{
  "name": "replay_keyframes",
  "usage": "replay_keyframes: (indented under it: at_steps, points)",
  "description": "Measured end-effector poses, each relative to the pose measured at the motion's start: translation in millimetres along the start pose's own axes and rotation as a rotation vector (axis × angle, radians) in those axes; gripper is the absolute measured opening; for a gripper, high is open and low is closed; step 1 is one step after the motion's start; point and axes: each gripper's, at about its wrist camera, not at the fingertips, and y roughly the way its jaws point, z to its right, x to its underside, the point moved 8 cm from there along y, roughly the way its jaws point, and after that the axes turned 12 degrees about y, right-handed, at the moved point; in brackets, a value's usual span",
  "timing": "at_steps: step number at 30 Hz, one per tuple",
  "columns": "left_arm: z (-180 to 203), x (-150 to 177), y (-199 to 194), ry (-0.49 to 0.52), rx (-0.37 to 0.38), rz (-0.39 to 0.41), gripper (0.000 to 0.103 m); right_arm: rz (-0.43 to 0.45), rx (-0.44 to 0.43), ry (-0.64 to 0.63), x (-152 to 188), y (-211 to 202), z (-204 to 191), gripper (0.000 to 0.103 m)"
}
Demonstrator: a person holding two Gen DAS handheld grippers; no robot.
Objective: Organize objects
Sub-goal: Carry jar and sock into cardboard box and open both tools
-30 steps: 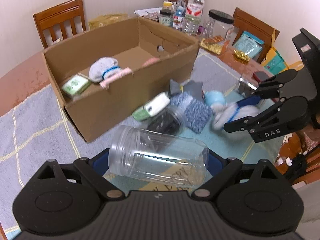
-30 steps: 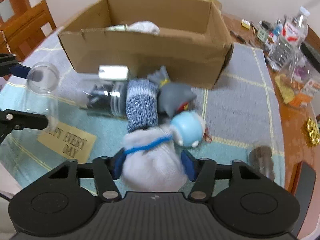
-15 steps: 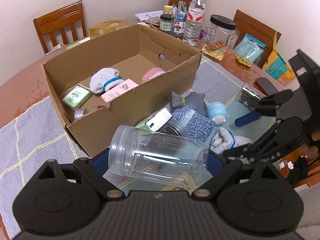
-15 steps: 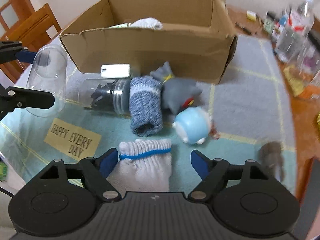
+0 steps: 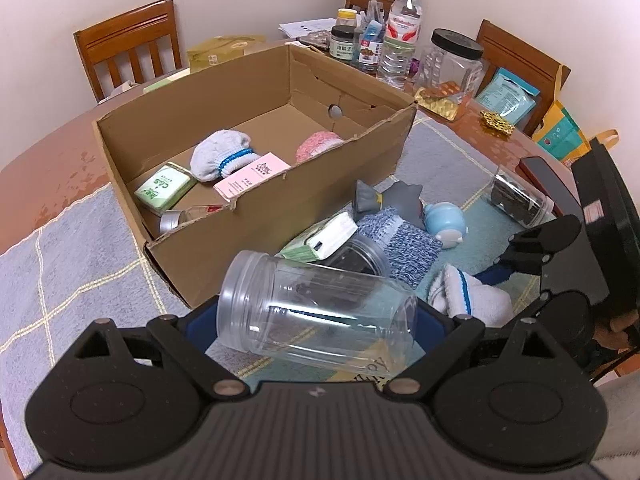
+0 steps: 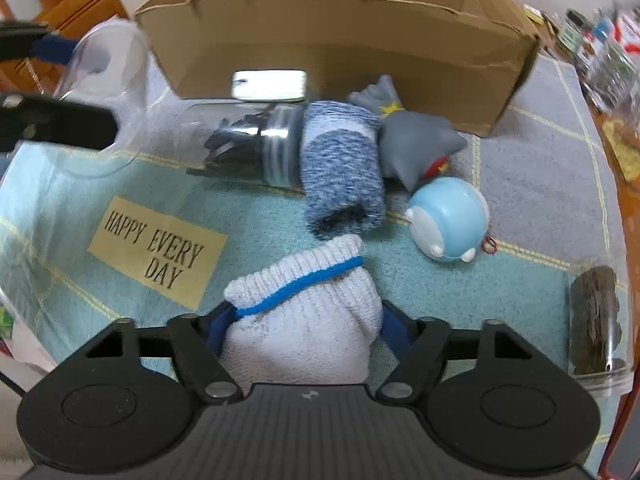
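My left gripper (image 5: 316, 320) is shut on an empty clear plastic jar (image 5: 316, 312) and holds it sideways above the mat, in front of the open cardboard box (image 5: 280, 196). My right gripper (image 6: 300, 332) is closed around a white sock with a blue stripe (image 6: 304, 320), which also shows in the left wrist view (image 5: 468, 300). On the mat lie a blue knit sock (image 6: 340, 172), a grey toy (image 6: 416, 144), a light blue round toy (image 6: 448, 216) and a lying jar with dark contents (image 6: 248, 140).
The box holds a white sock (image 5: 220, 154), a pink ball (image 5: 318, 144), a green pack (image 5: 164, 188) and a pink card (image 5: 252, 176). Bottles and jars (image 5: 396, 44) stand behind it. A small jar (image 6: 596, 320) lies at the mat's right edge. Chairs surround the table.
My right gripper opened off the white sock, then closed on it again lower down. My left gripper lifted the clear jar up and back a little.
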Motion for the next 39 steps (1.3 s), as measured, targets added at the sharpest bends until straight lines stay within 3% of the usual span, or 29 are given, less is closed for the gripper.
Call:
replay_keyframes:
  at_steps: [8,20,30,39]
  points:
    - [-2,-10,-6,0.020,0.014,0.006,0.094,0.035,0.034,-0.032,-6,-23,-4,0.064]
    - [-33,-71,-10,0.034,-0.011,0.072,0.094,0.187,0.038,-0.072,-75,-79,0,0.064]
    - [-66,-135,21,0.018,-0.055,0.102,0.094,0.282,0.039,-0.118,-139,-96,5,0.064]
    - [-83,-169,59,0.004,-0.054,0.085,0.094,0.295,0.026,-0.135,-183,-82,22,0.064]
